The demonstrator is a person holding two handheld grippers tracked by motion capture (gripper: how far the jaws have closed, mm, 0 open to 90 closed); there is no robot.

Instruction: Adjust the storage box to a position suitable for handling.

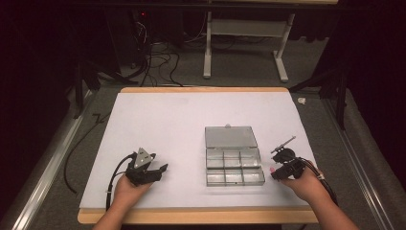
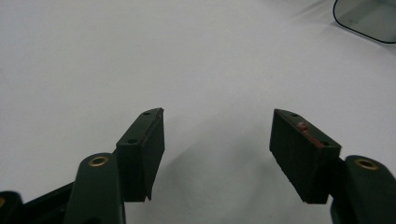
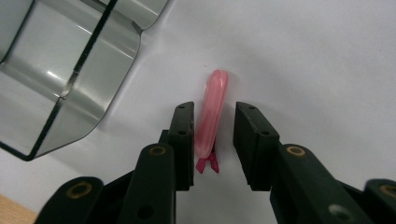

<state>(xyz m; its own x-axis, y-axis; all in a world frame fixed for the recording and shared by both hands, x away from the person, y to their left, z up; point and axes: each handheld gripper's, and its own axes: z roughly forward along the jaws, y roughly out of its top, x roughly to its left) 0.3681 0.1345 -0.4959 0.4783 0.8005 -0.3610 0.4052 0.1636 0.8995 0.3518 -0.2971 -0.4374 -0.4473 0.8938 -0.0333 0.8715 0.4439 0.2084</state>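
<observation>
Left side: the left hand (image 1: 125, 189) is resting on the white mat (image 1: 167, 120) near the front edge, holding the left gripper (image 1: 160, 171). In the left gripper view, the left gripper (image 2: 217, 140) is standing wide apart with nothing between its jaws, only bare mat (image 2: 140, 56); a corner of the box (image 2: 369, 16) is showing at the upper right, well apart from the jaws.

Centre: a clear compartment box (image 1: 233, 165) is lying on the mat with its lid (image 1: 231, 136) folded flat toward the far side. The compartments are looking empty, though the high view is too coarse to confirm.

Right side: the right hand (image 1: 306, 184) is holding the right gripper (image 1: 274, 172) just beside the box's right front corner. In the right gripper view, the right gripper (image 3: 214, 135) is sitting at a narrow gap around a pink piece (image 3: 211, 114) lying lengthwise on the mat (image 3: 303, 56). The left jaw is touching or almost touching the piece; a sliver of mat is showing beside the right jaw, so no grip is confirmed. The box (image 3: 60, 79) is lying near, to the upper left.
</observation>
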